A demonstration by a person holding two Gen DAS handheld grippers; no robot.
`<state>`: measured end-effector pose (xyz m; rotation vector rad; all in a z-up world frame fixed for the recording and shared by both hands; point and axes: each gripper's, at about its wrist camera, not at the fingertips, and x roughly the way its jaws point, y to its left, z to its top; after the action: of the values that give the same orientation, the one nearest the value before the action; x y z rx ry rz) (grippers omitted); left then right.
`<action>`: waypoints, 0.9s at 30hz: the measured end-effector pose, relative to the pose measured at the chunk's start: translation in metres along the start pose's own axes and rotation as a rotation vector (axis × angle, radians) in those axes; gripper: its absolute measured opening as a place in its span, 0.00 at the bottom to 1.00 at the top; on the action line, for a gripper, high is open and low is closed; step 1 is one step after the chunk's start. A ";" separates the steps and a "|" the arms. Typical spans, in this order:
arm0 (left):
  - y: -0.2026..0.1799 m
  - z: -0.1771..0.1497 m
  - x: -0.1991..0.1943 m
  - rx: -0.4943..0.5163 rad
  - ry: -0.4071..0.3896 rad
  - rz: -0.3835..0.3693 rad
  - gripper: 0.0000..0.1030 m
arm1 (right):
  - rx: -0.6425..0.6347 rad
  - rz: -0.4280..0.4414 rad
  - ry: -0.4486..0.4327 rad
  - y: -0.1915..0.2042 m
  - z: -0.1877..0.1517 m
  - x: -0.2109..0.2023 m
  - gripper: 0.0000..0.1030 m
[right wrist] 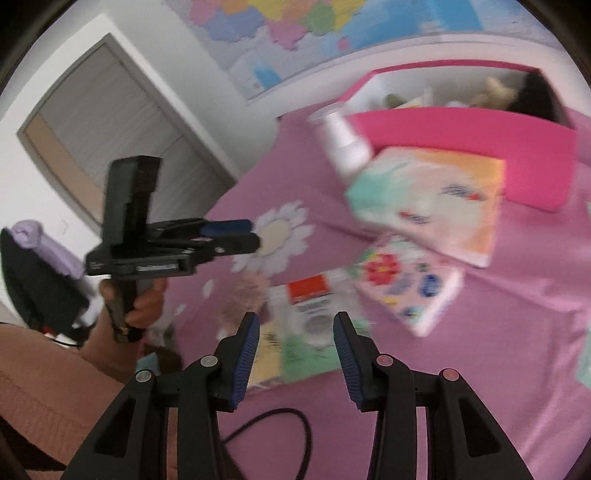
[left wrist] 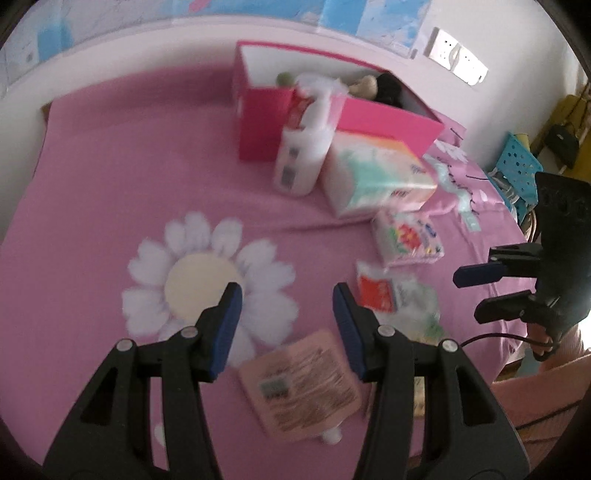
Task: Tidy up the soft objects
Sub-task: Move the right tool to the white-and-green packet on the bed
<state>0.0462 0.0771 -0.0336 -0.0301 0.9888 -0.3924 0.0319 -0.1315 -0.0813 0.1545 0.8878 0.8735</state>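
Note:
A pink box [left wrist: 388, 122] [right wrist: 480, 147] stands at the back of the pink bed, with soft toys [left wrist: 369, 86] inside. In front of it lie a large tissue pack [left wrist: 373, 173] [right wrist: 436, 199], a flowered tissue pack [left wrist: 406, 236] [right wrist: 406, 284], a red-and-green pack [left wrist: 391, 295] [right wrist: 314, 317] and a flat pink sachet [left wrist: 299, 384]. A white bottle [left wrist: 299, 158] [right wrist: 343, 144] leans on the box. My left gripper [left wrist: 288, 299] [right wrist: 255, 234] is open and empty above the sheet. My right gripper [right wrist: 295, 328] [left wrist: 465, 295] is open and empty, just short of the red-and-green pack.
The pink sheet has a large daisy print [left wrist: 203, 280] [right wrist: 277, 236]. A blue perforated basket [left wrist: 517, 166] sits off the bed's right edge. A black cable [right wrist: 273, 424] lies on the sheet near me. A door [right wrist: 110, 122] and a wall map [right wrist: 314, 29] are behind.

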 end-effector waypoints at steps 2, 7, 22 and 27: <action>0.003 -0.007 0.002 -0.009 0.014 0.008 0.51 | -0.019 -0.001 0.017 0.007 0.003 0.010 0.41; -0.005 -0.012 -0.008 0.016 -0.007 -0.051 0.51 | 0.012 -0.024 0.039 0.006 0.002 0.018 0.41; -0.054 -0.005 0.038 0.130 0.151 -0.277 0.51 | 0.353 0.063 0.011 -0.046 -0.039 0.017 0.51; -0.057 -0.005 0.048 0.111 0.186 -0.318 0.51 | 0.349 0.064 -0.015 -0.044 -0.037 0.023 0.38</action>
<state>0.0474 0.0087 -0.0636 -0.0517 1.1479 -0.7518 0.0386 -0.1520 -0.1394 0.4934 1.0207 0.7692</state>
